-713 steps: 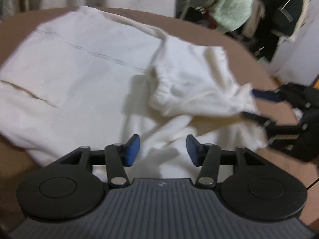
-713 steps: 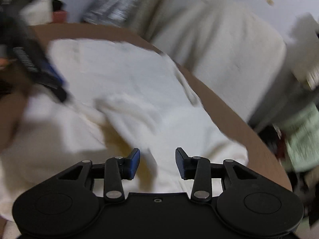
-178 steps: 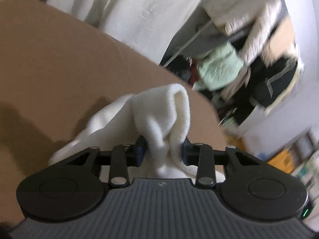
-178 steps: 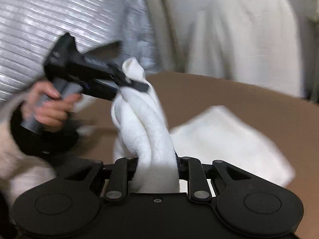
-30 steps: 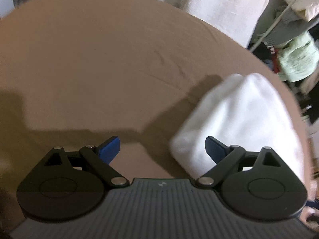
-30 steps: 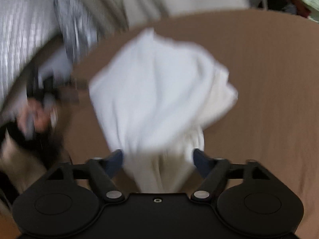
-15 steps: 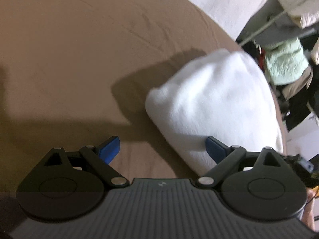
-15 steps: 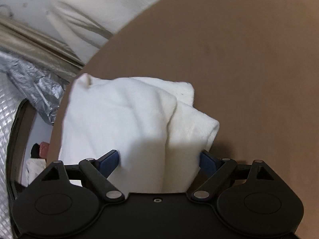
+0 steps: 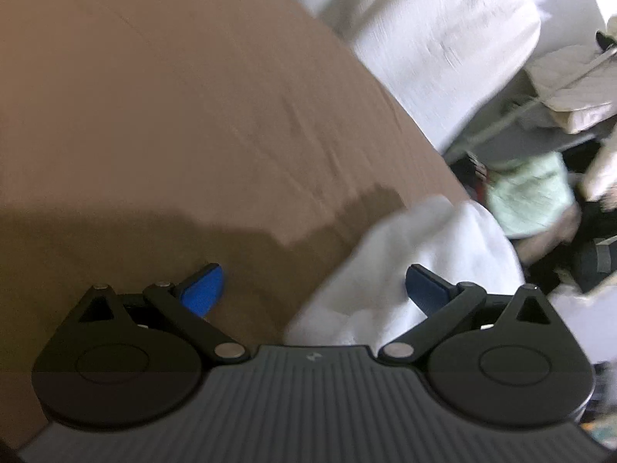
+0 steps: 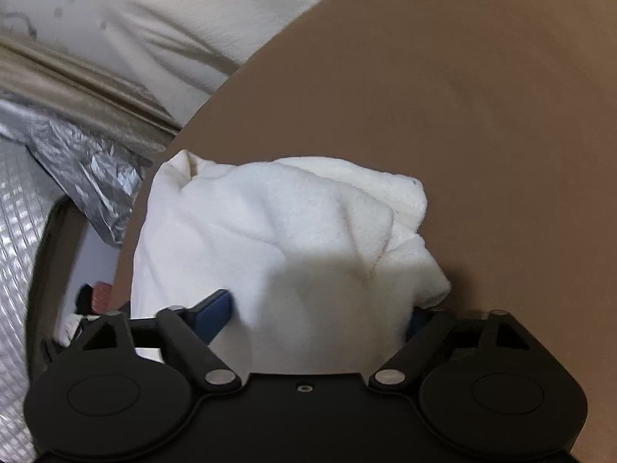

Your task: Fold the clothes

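Note:
A folded white fleece garment [image 10: 277,231] lies as a thick bundle on the brown table [image 10: 482,115], close to its edge. My right gripper [image 10: 316,316] has the bundle's near end between its jaws, which are closing. The left blue pad [image 10: 216,314] presses into the cloth and the right pad is mostly buried in it. In the left wrist view the same garment [image 9: 405,262] sits at the lower right. My left gripper [image 9: 313,289] is wide open and still opening. Its right finger [image 9: 424,289] is over the cloth, its left finger [image 9: 202,289] over bare table.
A chair draped in white cloth [image 9: 424,31] stands past the table's far edge. Clothes and clutter [image 9: 532,193] are piled on the floor to the right. Silver foil sheeting [image 10: 85,154] hangs by the table's left edge in the right wrist view.
My left gripper has sunk and rolled, so the garment has slid to the lower right of its view. My right gripper's jaws have narrowed onto the bundle, which came to rest on the table.

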### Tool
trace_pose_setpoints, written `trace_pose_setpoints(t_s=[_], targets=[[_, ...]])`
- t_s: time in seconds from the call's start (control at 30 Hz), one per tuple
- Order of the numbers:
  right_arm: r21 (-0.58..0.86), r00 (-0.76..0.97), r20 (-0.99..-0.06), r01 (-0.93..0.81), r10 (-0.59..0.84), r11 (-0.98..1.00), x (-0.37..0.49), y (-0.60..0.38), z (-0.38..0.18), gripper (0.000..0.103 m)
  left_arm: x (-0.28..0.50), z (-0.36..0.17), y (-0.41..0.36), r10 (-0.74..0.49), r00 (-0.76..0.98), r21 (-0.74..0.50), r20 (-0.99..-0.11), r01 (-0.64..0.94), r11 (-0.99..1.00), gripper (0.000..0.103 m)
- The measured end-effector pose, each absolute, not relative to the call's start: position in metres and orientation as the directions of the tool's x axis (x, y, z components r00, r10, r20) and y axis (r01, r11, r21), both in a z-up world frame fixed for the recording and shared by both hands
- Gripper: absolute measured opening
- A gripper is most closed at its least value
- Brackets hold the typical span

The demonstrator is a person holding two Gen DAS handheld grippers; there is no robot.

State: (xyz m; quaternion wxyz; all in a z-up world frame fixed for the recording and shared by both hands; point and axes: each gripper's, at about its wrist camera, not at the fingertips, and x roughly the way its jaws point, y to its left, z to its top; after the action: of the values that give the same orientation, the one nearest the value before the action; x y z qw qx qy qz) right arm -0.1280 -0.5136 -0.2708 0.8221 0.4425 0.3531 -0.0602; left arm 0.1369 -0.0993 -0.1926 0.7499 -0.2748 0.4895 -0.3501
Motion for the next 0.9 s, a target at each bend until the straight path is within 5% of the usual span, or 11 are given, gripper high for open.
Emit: trace_pose_setpoints(t_s=[0.1,0.2,0.37,0.47,0.57,0.7,0.9], targets=[[0.680,0.764,-0.611,0.370,0.209,0.633,-0.131,-0.515,-0.261,0.065,0.145,-0.208,-0.102,-0.887,0.109,-0.859,-0.449,0.219,0.462,0.101],[0.653,0.765,-0.617,0.364,0.187,0.664,-0.134,-0.518,-0.255,0.065,0.140,-0.203,-0.112,-0.852,0.108,-0.802,-0.513,0.293,0.520,0.101],[0.688,0.748,-0.643,0.473,0.161,0.550,-0.151,-0.533,-0.280,0.090,0.133,-0.206,-0.115,-0.846,0.148,-0.789,-0.512,0.306,0.532,0.103],[0.765,0.770,-0.599,0.468,0.221,0.442,-0.154,-0.536,-0.301,0.091,0.134,-0.208,-0.113,-0.859,0.110,-0.801,-0.501,0.318,0.508,0.103],[0.796,0.786,-0.565,0.439,0.252,0.417,-0.145,-0.531,-0.306,0.091,0.147,-0.211,-0.126,-0.873,0.044,-0.833,-0.486,0.277,0.478,0.075],[0.792,0.792,-0.550,0.395,0.264,0.466,-0.122,-0.522,-0.300,0.060,0.141,-0.208,-0.131,-0.871,0.062,-0.828,-0.487,0.286,0.483,0.057],[0.683,0.790,-0.585,0.358,0.183,0.637,-0.127,-0.508,-0.242,0.045,0.124,-0.164,-0.131,-0.903,0.134,-0.777,-0.409,0.468,0.422,0.049]])
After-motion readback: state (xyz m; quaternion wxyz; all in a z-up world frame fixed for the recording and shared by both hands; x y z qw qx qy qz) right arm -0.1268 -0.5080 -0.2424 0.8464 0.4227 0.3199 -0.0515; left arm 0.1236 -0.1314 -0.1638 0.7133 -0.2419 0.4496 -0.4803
